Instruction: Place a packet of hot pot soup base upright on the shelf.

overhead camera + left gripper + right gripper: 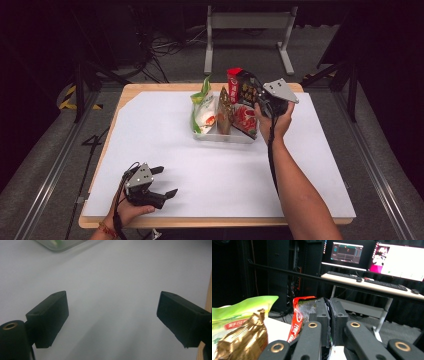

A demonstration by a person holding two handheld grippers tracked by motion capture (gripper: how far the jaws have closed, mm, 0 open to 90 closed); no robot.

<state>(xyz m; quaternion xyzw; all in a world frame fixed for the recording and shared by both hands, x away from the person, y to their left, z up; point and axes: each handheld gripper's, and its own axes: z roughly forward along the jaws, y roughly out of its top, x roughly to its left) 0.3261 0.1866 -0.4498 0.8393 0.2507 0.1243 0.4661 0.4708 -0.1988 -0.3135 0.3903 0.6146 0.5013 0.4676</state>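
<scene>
A: The person's right gripper (256, 95) has the red-and-black snack packet (244, 102) by its top edge, just above the white tray (226, 137). To seat it well, the packet should go straight down into the slot on the near side of the gold packet (224, 111), kept upright so it doesn't push its neighbours over.

B: And the release?

A: Probably only once the packet's bottom rests on the tray floor; let go sooner and it could flop outward over the rim.

B: How do the jaws stand?

A: In the right gripper view they are pressed together, pinching the packet's (300, 315) crimped top between the pads. The gold packet (244, 337) and the green-and-white packet (239, 312) sit just to one side of the jaws.

B: The other tool?

A: The left gripper (162, 182) rests low over the white table sheet (150, 130), well apart from the tray. Its jaws stand wide apart, with nothing between them.
</scene>
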